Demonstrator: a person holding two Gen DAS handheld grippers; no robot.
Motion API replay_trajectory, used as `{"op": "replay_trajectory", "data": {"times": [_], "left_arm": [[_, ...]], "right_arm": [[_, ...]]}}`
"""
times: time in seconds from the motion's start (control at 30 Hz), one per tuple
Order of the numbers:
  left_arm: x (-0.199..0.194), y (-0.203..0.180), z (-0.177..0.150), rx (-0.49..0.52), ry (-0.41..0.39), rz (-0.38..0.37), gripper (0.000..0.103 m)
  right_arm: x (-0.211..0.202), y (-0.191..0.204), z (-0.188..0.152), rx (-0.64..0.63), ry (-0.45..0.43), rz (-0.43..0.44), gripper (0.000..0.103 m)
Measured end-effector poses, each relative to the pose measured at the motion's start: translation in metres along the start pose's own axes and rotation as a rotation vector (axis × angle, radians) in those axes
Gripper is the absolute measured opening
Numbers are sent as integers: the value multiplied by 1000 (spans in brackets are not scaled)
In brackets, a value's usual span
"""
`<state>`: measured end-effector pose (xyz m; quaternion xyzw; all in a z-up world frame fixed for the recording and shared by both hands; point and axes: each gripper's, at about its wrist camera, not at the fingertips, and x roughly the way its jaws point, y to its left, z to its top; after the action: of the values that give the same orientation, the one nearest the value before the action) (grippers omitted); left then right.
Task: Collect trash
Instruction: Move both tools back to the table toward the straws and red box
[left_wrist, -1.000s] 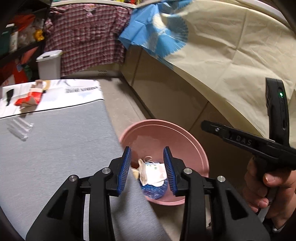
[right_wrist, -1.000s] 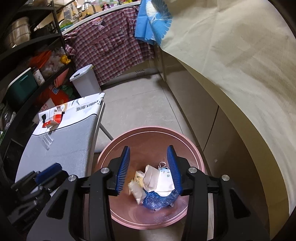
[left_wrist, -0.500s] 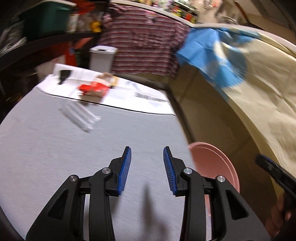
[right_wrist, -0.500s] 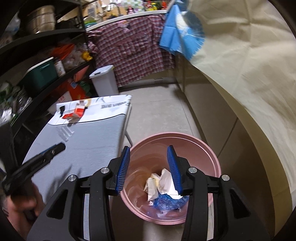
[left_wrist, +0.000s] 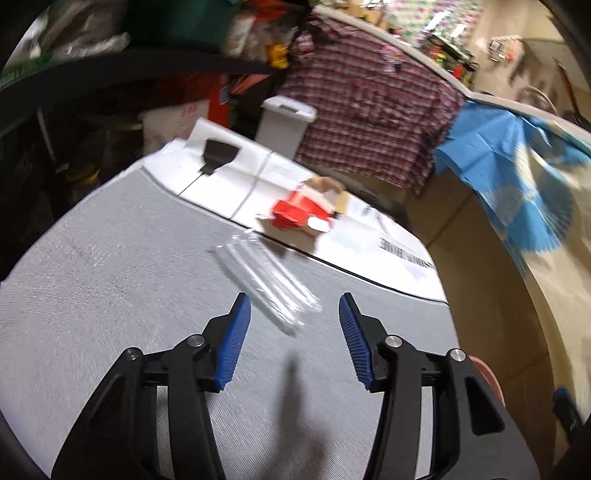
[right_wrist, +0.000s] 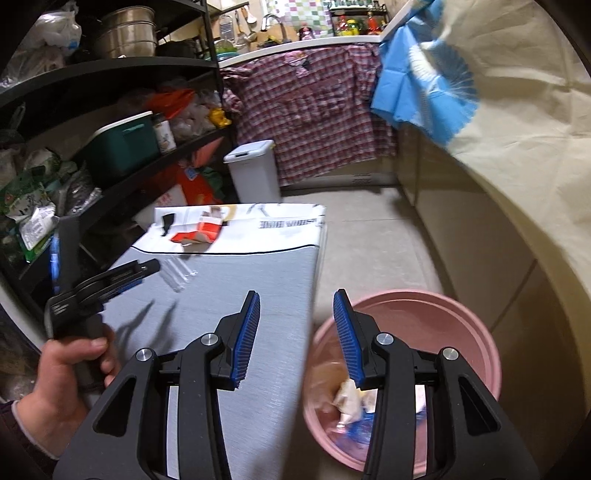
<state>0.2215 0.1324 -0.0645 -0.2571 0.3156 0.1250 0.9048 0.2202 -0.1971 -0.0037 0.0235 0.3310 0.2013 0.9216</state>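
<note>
In the left wrist view, the left gripper (left_wrist: 293, 325) hangs over the grey table (left_wrist: 110, 295) with its blue-padded fingers spread apart and nothing between them. A clear plastic wrapper (left_wrist: 266, 280) lies on the table just beyond the fingertips, toward the far edge. Past it, a crumpled red and white carton (left_wrist: 303, 214) rests on the white printed sheet (left_wrist: 236, 177) that covers the far end of the table. A sliver of the pink bin (left_wrist: 487, 373) shows off the table's right edge. In the right wrist view, the right gripper (right_wrist: 296, 328) is also spread wide and empty, above the table's right edge and the pink bin's rim (right_wrist: 461, 314). Crumpled paper and blue plastic trash (right_wrist: 351, 410) lie inside the bin. The left gripper (right_wrist: 122, 277) hovers near the table's left edge, close to the wrapper (right_wrist: 181, 275).
</note>
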Motion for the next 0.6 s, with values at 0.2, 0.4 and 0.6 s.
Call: {"op": "replay_trajectory", "data": {"times": [0.2, 0.4, 0.6], "left_arm": [[31, 8, 13, -48, 62, 9, 50], [55, 0, 15, -6, 106, 73, 50], [62, 9, 20, 15, 130, 88, 19]], "right_arm": [[26, 8, 4, 40, 31, 79, 43], [61, 19, 13, 77, 58, 147, 43], [104, 40, 28, 108, 92, 262, 43]]}}
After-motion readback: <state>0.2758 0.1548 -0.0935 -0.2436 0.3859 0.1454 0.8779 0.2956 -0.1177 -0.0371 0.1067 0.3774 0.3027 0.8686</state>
